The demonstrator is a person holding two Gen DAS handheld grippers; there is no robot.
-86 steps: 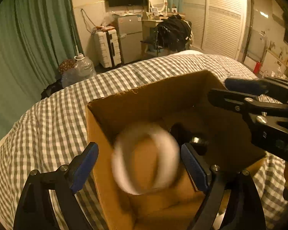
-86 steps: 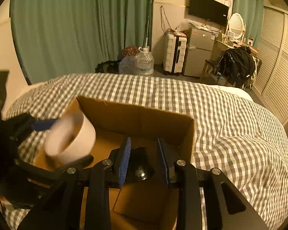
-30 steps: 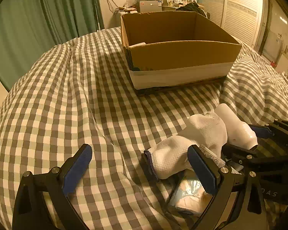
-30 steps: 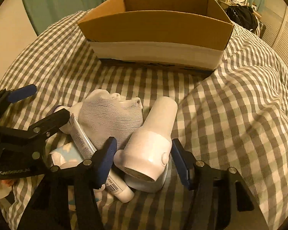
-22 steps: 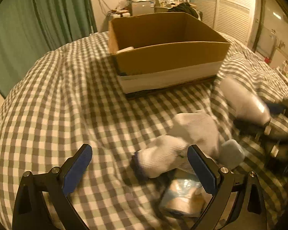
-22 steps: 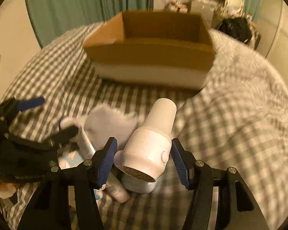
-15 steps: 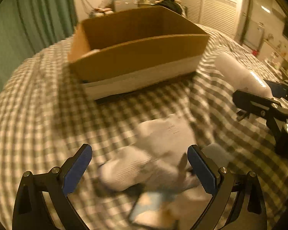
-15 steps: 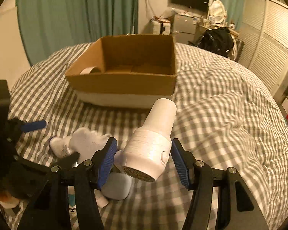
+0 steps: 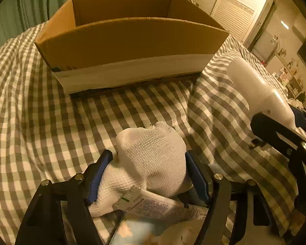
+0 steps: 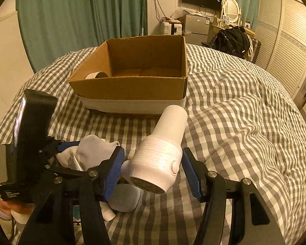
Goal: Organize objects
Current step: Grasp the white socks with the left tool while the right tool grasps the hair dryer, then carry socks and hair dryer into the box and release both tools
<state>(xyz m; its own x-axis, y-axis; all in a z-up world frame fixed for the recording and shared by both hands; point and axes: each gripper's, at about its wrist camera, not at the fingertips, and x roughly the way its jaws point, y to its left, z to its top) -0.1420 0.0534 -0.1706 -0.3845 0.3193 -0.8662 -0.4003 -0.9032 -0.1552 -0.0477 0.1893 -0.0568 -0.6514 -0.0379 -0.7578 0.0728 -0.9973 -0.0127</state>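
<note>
An open cardboard box [image 10: 136, 77] sits on a bed covered with a grey-and-white checked blanket [image 10: 244, 122]. Inside the box, against its left wall, lies a white roll of tape [image 10: 97, 75]; the rest of the visible floor is bare cardboard.

In front of the box, the right tongs [image 10: 152, 172] are clenched on a white hair dryer [image 10: 161, 155], lifted off the blanket with its nozzle pointing toward the box and its grille end toward the camera.

To the left, the left tongs [image 9: 148, 175] grasp a bundled white mesh sock [image 9: 153, 163], blue pads pressing on both sides. The sock lies on the blanket well short of the box. Beneath it lies a white tube [image 9: 153, 204] with printed text, and a pale blue packet [image 9: 128, 230] whose details are blurred. A small grey pouch [image 10: 124, 198] rests on the blanket under the dryer.
</note>
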